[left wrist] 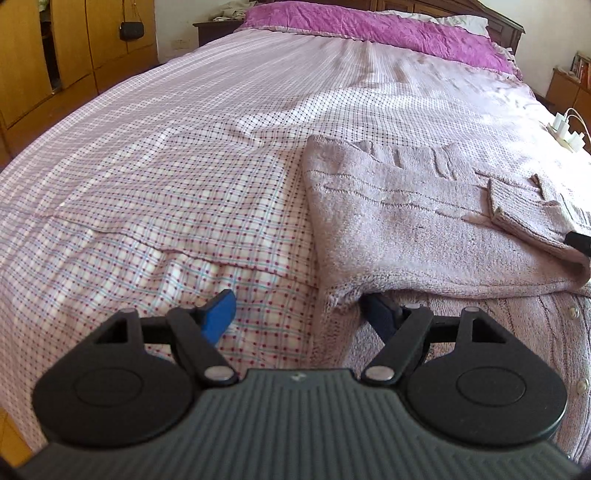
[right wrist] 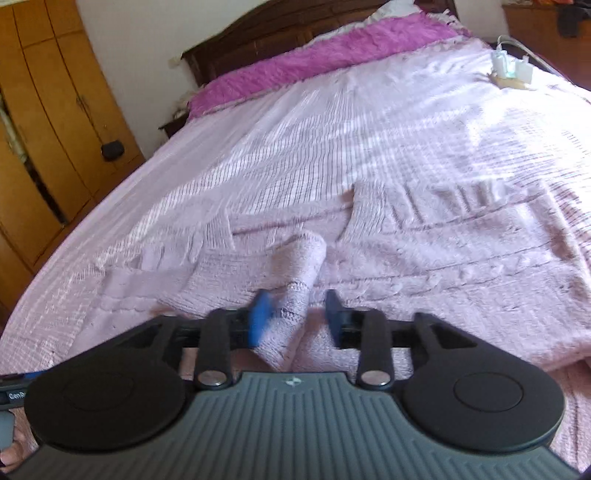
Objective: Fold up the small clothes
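A pale pink fluffy knit cardigan point(left wrist: 406, 229) lies partly folded on the bed, with buttons along its near edge. One sleeve point(left wrist: 524, 210) is laid across its body. My left gripper point(left wrist: 299, 312) stands open at the cardigan's near left corner. Its right finger is tucked under the folded edge and its left finger rests over the checked sheet. In the blurred right wrist view the cardigan point(right wrist: 443, 251) spreads ahead. My right gripper point(right wrist: 297, 317) is open with the sleeve's ribbed cuff point(right wrist: 295, 314) lying loose between its blue pads.
The bed's checked sheet point(left wrist: 166, 184) stretches left and far. A magenta blanket point(left wrist: 369, 26) lies by the dark headboard. A white power strip with chargers point(left wrist: 565, 133) sits near the bed's right edge. A wooden wardrobe point(left wrist: 55, 55) with a small black bag point(left wrist: 131, 31) stands left.
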`<state>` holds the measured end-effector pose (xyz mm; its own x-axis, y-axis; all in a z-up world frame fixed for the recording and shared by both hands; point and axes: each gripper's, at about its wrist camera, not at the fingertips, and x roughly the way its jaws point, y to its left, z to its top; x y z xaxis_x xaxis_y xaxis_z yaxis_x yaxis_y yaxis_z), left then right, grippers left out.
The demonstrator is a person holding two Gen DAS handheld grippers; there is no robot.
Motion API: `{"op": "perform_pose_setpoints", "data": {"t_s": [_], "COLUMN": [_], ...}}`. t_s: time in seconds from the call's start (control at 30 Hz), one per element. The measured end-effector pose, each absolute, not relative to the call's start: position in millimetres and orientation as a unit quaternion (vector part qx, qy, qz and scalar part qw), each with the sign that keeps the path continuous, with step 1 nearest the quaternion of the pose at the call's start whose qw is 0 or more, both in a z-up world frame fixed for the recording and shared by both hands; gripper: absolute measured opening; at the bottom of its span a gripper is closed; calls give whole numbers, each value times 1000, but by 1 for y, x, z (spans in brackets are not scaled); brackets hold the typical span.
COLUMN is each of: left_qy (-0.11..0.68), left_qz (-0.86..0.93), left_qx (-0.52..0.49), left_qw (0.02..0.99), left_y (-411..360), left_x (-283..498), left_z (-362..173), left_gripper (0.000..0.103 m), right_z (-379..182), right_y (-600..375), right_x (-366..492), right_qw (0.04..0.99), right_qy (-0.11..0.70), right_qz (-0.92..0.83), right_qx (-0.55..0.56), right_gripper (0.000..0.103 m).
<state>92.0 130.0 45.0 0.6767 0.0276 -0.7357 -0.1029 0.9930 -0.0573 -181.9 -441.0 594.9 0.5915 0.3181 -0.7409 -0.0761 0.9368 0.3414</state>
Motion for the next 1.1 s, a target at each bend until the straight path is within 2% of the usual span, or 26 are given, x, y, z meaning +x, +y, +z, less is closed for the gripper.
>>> {"op": "perform_pose_setpoints", "data": {"t_s": [0.13,0.3,0.57,0.6,0.67,0.7,0.73,1.1], "left_qy": [401,403,404,403,403,402,402,403], "left_qz": [37,39,36,35,35,35,35,36], "left_qx": [-45,-43,-47,-47,-47,-47,-48,-47], "left_qw": [914,913,913,913,913,914,914,913], "left_y": [130,129,132,132,133,133,133,133], "left_x": [93,96,99,99,98,98,98,99], "left_z": [44,43,41,41,40,40,39,38], "left_gripper": [77,77,77,77,77,77,77,78], "right_z": [613,617,590,588,581,578,578,630], "right_y": [-427,-385,-329,-324,-322,-324,-328,-416], "right_x": [-190,-187,-166,-167,-164,-161,-159,-175], "right_qw": [893,888,882,884,891,893,895,939], "right_qy": [408,408,421,418,409,408,407,313], "right_qz": [130,185,209,209,197,188,181,96], "right_qx": [138,101,36,23,7,8,18,107], "right_gripper": [66,66,66,63,39,20,12,10]}}
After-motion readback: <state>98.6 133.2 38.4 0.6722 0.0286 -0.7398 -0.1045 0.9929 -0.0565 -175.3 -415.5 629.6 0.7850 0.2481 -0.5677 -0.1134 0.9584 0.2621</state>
